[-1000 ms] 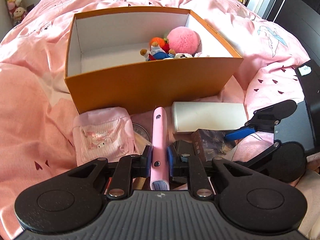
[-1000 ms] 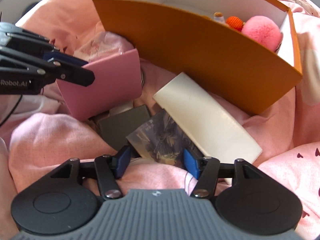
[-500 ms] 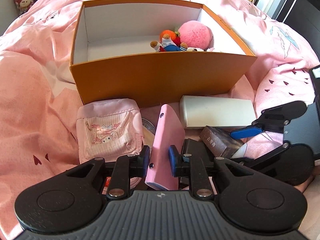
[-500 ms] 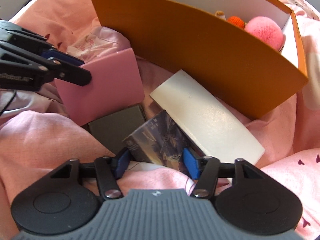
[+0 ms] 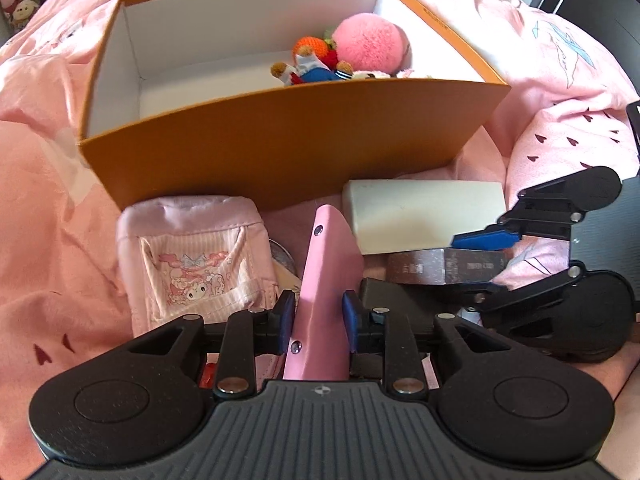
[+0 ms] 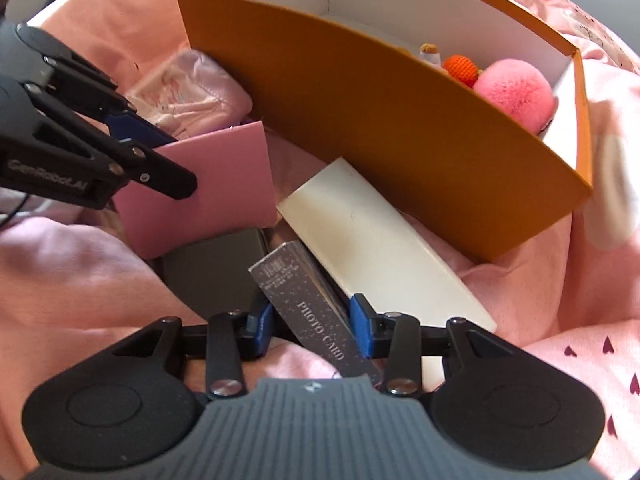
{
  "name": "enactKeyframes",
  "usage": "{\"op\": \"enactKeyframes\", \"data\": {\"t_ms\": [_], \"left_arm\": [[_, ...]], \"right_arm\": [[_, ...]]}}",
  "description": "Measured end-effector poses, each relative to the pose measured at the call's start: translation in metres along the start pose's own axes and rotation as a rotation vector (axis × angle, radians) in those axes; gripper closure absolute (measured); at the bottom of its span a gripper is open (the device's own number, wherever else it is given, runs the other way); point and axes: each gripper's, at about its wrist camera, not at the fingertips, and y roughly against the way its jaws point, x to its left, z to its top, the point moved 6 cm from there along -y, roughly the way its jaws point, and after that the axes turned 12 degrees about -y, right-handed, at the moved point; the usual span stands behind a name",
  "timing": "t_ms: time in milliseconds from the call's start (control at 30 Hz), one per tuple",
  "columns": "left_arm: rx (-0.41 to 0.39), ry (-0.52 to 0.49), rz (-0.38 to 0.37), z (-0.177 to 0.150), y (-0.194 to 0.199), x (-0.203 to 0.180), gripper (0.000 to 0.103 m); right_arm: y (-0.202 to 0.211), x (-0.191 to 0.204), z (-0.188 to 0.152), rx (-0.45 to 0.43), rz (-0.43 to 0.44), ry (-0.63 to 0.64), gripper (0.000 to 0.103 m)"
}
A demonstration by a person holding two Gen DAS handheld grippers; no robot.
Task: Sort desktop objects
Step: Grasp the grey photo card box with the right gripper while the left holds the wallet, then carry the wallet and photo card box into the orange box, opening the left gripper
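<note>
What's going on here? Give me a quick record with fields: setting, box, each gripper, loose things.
setting: pink bedding
box: orange, open, soft toys inside
left gripper: jaws opening around pink case
right gripper: jaws closing around photo card box
loose things: white block, pink pouch, dark box

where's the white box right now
The white box lies flat on the pink bedding in front of the orange box, right of the pink case and just behind the photo card box.
</note>
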Motion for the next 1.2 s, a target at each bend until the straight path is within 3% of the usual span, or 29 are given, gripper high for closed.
{"op": "enactKeyframes", "data": {"t_ms": [133,300,533,900,1067,1200], "left_arm": [[-0.001,0.011,-0.021,-0.003,-0.006,-0.003,0.076],[-0.030,0.056,-0.044,-0.006,0.007,0.000,0.082],[-0.130,0.119,-0.060,0.002,0.044,0.012,0.083],[-0.349,0.181,-0.088,0.052,0.111,0.040,0.083],[-0.431,0.268,-0.071,0.080,0.116,0.069,0.083],[-0.423,0.355,-0.079,0.097,0.091,0.092,0.083]], "right_arm": [[0.009,-0.001,0.001,-0.014,0.010,-0.003,0.062],[0.036,-0.005,0.003,-0.065,0.014,0.006,0.076],[0.075,-0.022,0.022,-0.143,0.087,-0.109,0.078],[0.138,-0.040,0.081,-0.341,0.274,-0.277,0.078],[0.143,-0.055,0.118,-0.432,0.277,-0.351,0.078],[0.122,-0.063,0.143,-0.432,0.235,-0.379,0.078]]}}
